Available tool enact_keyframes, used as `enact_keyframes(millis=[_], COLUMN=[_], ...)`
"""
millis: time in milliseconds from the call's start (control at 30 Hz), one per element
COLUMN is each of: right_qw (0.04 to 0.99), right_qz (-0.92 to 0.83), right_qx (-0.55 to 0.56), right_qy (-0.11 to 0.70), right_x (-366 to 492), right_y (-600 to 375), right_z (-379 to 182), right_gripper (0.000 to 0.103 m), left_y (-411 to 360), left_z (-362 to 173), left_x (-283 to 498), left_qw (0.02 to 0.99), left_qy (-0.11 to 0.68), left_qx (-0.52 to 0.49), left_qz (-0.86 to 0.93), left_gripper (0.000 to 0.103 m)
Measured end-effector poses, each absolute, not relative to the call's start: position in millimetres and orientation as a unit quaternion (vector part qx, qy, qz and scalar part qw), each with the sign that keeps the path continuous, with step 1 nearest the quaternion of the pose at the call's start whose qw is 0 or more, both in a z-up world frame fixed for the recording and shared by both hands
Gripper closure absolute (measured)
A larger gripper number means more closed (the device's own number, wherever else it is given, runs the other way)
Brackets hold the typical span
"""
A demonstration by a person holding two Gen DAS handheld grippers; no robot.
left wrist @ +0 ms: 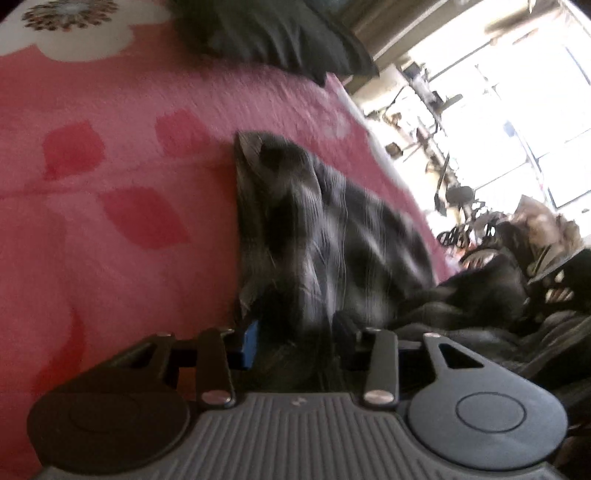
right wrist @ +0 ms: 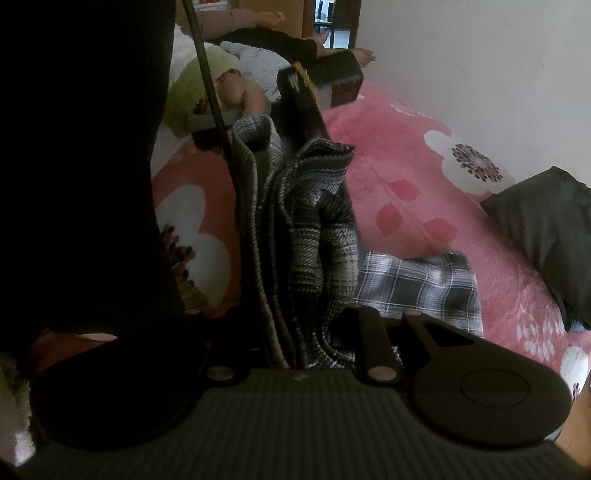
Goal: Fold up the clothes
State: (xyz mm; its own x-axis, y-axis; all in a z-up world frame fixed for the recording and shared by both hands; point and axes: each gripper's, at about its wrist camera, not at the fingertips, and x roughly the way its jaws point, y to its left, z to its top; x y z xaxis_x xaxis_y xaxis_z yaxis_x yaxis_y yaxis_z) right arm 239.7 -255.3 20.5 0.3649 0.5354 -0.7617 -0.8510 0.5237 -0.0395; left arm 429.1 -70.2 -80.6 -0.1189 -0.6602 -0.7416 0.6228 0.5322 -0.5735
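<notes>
A grey and black plaid garment lies in a rumpled strip on the pink flowered blanket. My left gripper stands over its near end. The jaws are apart, the blue pad shows bare, and the cloth lies loose between the fingers. In the right wrist view my right gripper is shut on a bunched fold of the plaid garment, which rises in thick folds from the jaws. A flat plaid part rests on the blanket to the right.
A dark folded cloth or cushion sits on the blanket's edge. Dark clothes pile up at the right. A person lies at the far end by a green pillow. Dark clothing fills the left side.
</notes>
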Motion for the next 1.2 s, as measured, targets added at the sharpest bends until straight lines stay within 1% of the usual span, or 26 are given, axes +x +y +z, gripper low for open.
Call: enact_keyframes(millis=[167, 200, 233, 267, 300, 400, 433, 467, 500, 533, 600, 633, 667, 700, 733, 767, 800, 833, 867, 900, 967, 1000, 1033, 1100, 1133, 1200], right_qw=[0.797, 0.797, 0.797, 0.797, 0.797, 0.798, 0.798, 0.798, 0.798, 0.798, 0.797, 0.797, 0.797, 0.798, 0.798, 0.798, 0.798, 0.798, 0.798, 0.798, 0.798, 0.797, 0.797, 0.798, 0.798, 0.798], right_qz=[0.433, 0.434, 0.435, 0.435, 0.434, 0.434, 0.434, 0.433, 0.433, 0.433, 0.433, 0.433, 0.433, 0.432, 0.432, 0.432, 0.432, 0.433, 0.433, 0.433, 0.432, 0.432, 0.431, 0.43, 0.43, 0.43], right_qx=[-0.221, -0.222, -0.223, -0.223, -0.223, -0.222, -0.221, -0.219, -0.219, -0.219, -0.218, -0.217, -0.216, -0.214, -0.214, -0.213, -0.213, -0.214, -0.214, -0.214, -0.215, -0.215, -0.215, -0.213, -0.212, -0.211], right_qy=[0.357, 0.357, 0.356, 0.356, 0.355, 0.355, 0.355, 0.356, 0.357, 0.358, 0.36, 0.36, 0.361, 0.362, 0.362, 0.362, 0.361, 0.361, 0.36, 0.361, 0.362, 0.363, 0.364, 0.365, 0.365, 0.365], right_x=[240.4, 240.8, 241.4, 241.5, 241.4, 243.4, 243.9, 244.3, 244.6, 245.1, 246.0, 247.7, 248.6, 249.4, 249.9, 250.3, 249.8, 249.1, 249.3, 249.1, 248.3, 247.7, 247.1, 246.7, 246.7, 246.1], right_y=[-254.3, -253.9, -253.5, -253.6, -253.9, -254.8, -255.4, -256.0, -255.8, -255.8, -256.1, -256.3, -256.5, -256.7, -256.7, -256.7, -256.5, -256.4, -256.2, -256.2, -256.3, -256.7, -257.5, -258.3, -258.2, -257.7], right_z=[19.5, 19.3, 18.9, 18.7, 18.6, 17.8, 17.7, 17.6, 17.4, 17.0, 16.4, 15.9, 15.6, 15.5, 15.4, 15.3, 15.6, 15.9, 15.9, 15.9, 15.6, 15.8, 16.0, 15.8, 15.6, 15.8], right_gripper=[0.086, 0.086, 0.086, 0.086, 0.086, 0.086, 0.086, 0.086, 0.086, 0.086, 0.086, 0.086, 0.086, 0.086, 0.086, 0.086, 0.086, 0.086, 0.086, 0.086, 0.085, 0.085, 0.085, 0.085, 0.085, 0.085], left_y=[-85.9, -87.3, -88.3, -88.5, -86.5, -71.7, -70.4, -72.2, -73.4, -73.7, -73.6, -74.4, -76.8, -76.3, -71.4, -66.4, -61.4, -56.0, -49.9, -43.9, -37.8, -37.0, -37.4, -38.3, -38.7, -41.9], left_z=[-80.3, -79.4, -78.3, -76.9, -75.3, -80.4, -85.9, -93.1, -99.0, -103.1, -106.8, -105.8, -104.7, -110.6, -124.5, -138.4, -152.3, -165.4, -177.4, -189.5, -192.7, -186.4, -175.2, -152.8, -141.7, -124.8], left_x=[410.7, 409.2, 408.0, 407.3, 407.9, 419.4, 422.1, 423.1, 423.8, 424.3, 424.0, 421.5, 419.6, 422.5, 429.8, 437.0, 444.3, 450.2, 454.2, 458.2, 460.3, 460.3, 460.5, 460.8, 460.9, 462.7], left_qw=[0.67, 0.673, 0.675, 0.673, 0.666, 0.616, 0.609, 0.611, 0.615, 0.622, 0.621, 0.62, 0.617, 0.599, 0.566, 0.529, 0.489, 0.463, 0.456, 0.448, 0.447, 0.456, 0.473, 0.506, 0.522, 0.55], left_qy=[0.557, 0.554, 0.552, 0.549, 0.549, 0.569, 0.578, 0.589, 0.596, 0.597, 0.6, 0.597, 0.595, 0.61, 0.639, 0.665, 0.687, 0.702, 0.711, 0.72, 0.72, 0.712, 0.698, 0.669, 0.653, 0.63], left_qx=[0.053, 0.06, 0.063, 0.061, 0.045, -0.066, -0.08, -0.072, -0.063, -0.053, -0.052, -0.045, -0.034, -0.055, -0.115, -0.174, -0.232, -0.273, -0.291, -0.31, -0.321, -0.316, -0.3, -0.269, -0.254, -0.222], left_qz=[-0.487, -0.485, -0.487, -0.492, -0.504, -0.54, -0.537, -0.524, -0.513, -0.504, -0.502, -0.507, -0.514, -0.516, -0.509, -0.498, -0.485, -0.468, -0.449, -0.429, -0.422, -0.431, -0.446, -0.474, -0.487, -0.502], left_gripper=[0.065, 0.072, 0.093, 0.096, 0.096, 0.097, 0.096, 0.095, 0.085, 0.077, 0.074, 0.075, 0.079, 0.088, 0.094, 0.094, 0.09, 0.083, 0.08, 0.09, 0.084, 0.074, 0.06, 0.044, 0.041, 0.04])
